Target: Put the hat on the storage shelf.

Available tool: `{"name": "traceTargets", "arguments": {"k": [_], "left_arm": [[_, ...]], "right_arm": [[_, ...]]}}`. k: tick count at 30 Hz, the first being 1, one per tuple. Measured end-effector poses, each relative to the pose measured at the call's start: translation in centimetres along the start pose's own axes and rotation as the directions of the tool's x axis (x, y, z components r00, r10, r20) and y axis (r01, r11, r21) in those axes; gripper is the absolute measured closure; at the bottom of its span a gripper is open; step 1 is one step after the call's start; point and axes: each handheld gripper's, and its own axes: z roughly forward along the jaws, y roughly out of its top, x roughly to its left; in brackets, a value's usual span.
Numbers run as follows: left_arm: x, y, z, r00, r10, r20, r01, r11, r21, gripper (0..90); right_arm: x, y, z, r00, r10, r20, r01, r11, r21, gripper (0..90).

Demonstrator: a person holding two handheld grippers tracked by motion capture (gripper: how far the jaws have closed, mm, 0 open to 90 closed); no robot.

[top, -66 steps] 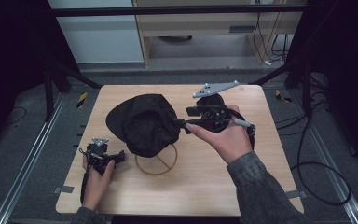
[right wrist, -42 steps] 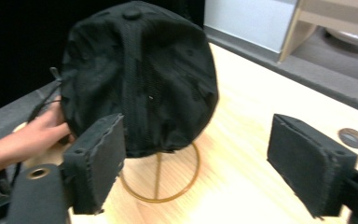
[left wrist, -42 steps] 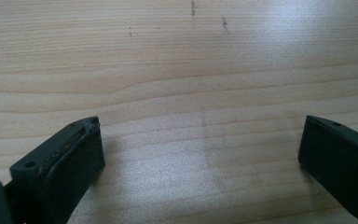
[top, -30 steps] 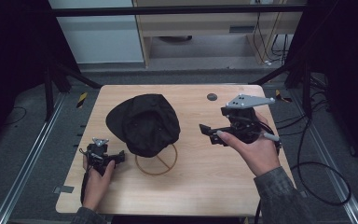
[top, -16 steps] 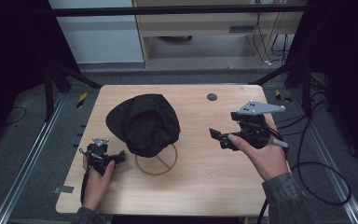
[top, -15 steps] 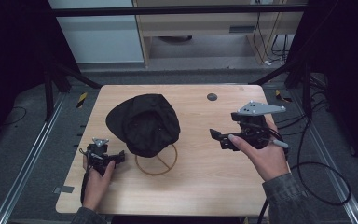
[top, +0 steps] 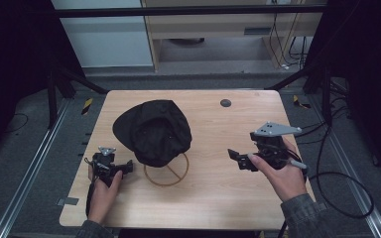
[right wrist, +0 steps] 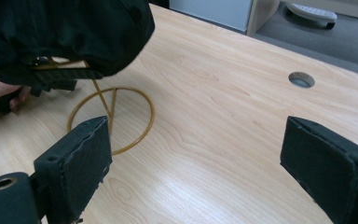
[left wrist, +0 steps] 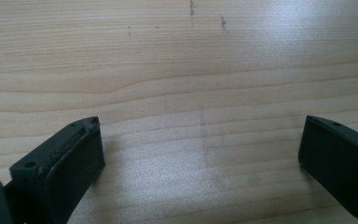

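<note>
My left claw (left wrist: 200, 163) is hovering with jaws spread wide, nothing between them, over the bare wooden table (left wrist: 177, 70).

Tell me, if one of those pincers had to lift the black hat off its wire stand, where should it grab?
Probably the hat's lower edge on the side facing the right gripper, coming in level from that side. The cloth hangs loose there, clear of the gold stand, thin enough for the open jaws to pinch.
</note>
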Motion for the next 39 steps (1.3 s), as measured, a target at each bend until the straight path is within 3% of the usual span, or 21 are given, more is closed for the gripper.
{"name": "traceTargets", "arguments": {"k": [15, 17, 25, 39], "left_arm": [[0.0, 0.0, 0.0, 1.0, -0.001, 0.001, 0.001, 1.0, 0.0, 0.0], [0.0, 0.0, 0.0, 1.0, -0.001, 0.002, 0.001, 1.0, 0.0, 0.0], [0.0, 0.0, 0.0, 1.0, -0.001, 0.002, 0.001, 1.0, 0.0, 0.0], [0.0, 0.0, 0.0, 1.0, -0.001, 0.002, 0.001, 1.0, 0.0, 0.0]], "right_arm": [[-1.5, -3.9, 1.3, 0.9969, 0.069, 0.038, -0.071, 0.996, 0.047, 12.7], [-2.1, -5.1, 1.8, 0.9943, 0.095, 0.049, -0.097, 0.994, 0.055, 13.6], [-2.8, -7.7, 3.0, 0.9903, 0.128, 0.055, -0.132, 0.987, 0.091, 14.8], [-1.9, -11.5, 6.5, 0.9913, 0.126, 0.039, -0.131, 0.97, 0.202, 15.1]]}}
